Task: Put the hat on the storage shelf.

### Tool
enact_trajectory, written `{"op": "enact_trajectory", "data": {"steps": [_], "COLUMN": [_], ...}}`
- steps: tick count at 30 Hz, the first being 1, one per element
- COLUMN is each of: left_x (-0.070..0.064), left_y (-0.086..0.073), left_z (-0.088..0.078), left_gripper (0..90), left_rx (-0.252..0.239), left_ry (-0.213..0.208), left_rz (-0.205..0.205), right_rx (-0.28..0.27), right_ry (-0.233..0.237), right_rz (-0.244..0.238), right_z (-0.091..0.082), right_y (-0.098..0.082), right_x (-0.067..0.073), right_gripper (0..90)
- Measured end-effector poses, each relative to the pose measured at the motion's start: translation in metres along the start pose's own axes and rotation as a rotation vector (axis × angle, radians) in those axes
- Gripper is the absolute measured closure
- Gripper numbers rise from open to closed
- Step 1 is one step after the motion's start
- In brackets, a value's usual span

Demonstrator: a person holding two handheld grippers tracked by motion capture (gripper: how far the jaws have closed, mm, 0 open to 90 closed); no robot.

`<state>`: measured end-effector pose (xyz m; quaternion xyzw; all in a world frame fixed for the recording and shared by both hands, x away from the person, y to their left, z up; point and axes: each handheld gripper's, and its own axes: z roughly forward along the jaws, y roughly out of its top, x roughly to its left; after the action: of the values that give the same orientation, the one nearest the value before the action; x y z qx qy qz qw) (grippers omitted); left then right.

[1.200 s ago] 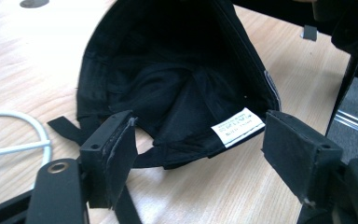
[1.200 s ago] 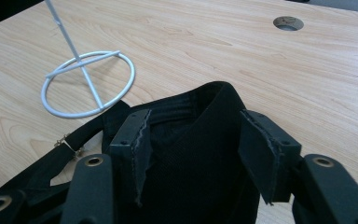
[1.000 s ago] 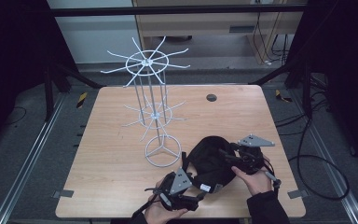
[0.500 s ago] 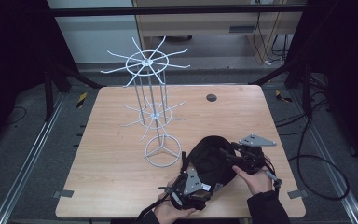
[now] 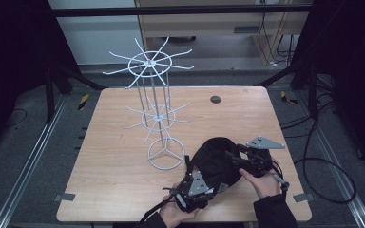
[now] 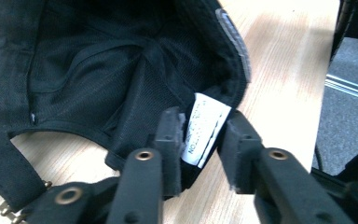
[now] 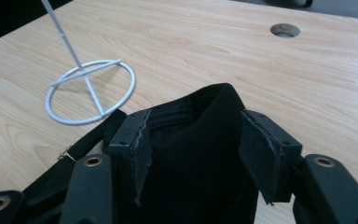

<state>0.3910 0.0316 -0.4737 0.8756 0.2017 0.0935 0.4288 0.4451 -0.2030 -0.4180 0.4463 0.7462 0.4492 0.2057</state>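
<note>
Black padded jaws of the left gripper (image 6: pixel 200 151) are seen standing apart on either side of the white printed label (image 6: pixel 205 128) sewn inside a black fabric cap (image 6: pixel 98 70); the label and the cap's rim lie in the gap between them, and contact with the pads cannot be judged. The right gripper (image 7: pixel 205 149) is seen with its jaws spread wide, the cap's black cloth rising between them without being pinched.

In the high view the black fabric cap (image 5: pixel 216 164) is found lying upturned on the light wooden table (image 5: pixel 114 171), near the front edge and right of centre, with the left gripper (image 5: pixel 195 187) at its near side and the right gripper (image 5: pixel 247 159) at its right side. A brass-coloured strap buckle (image 6: pixel 9 212) is seen at the cap's back opening.

Just beside the cap, to its left, the ring base of a white wire display stand (image 5: pixel 154 114) is set; its spokes spread above the table's middle. The table's left half and far right corner are left bare, apart from a round cable hole (image 5: pixel 215 99) near the far edge.
</note>
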Motion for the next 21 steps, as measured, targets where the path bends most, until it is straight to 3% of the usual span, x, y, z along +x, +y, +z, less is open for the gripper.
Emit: {"op": "enact_trajectory", "data": {"steps": [7, 10, 15, 21], "left_x": [0.006, 0.012, 0.019, 0.028], "left_y": [0.006, 0.007, 0.009, 0.009], "left_z": [-0.010, -0.014, -0.017, -0.019], "left_gripper": [78.3, 79.4, 80.3, 80.6], "left_rx": [-0.032, -0.063, -0.088, -0.108], "left_ry": [-0.013, -0.023, -0.021, -0.024], "left_rz": [-0.012, -0.045, -0.075, -0.118], "right_rx": [-0.049, -0.060, -0.061, -0.046], "right_ry": [0.020, 0.037, 0.064, 0.117], "right_rz": [-0.031, -0.029, -0.042, -0.094], "right_z": [-0.011, -0.015, -0.020, -0.020], "right_y": [0.003, 0.003, -0.001, -0.014], "right_x": [-0.002, -0.005, -0.009, -0.015], "right_gripper": [39.0, 38.0, 37.2, 38.6]}}
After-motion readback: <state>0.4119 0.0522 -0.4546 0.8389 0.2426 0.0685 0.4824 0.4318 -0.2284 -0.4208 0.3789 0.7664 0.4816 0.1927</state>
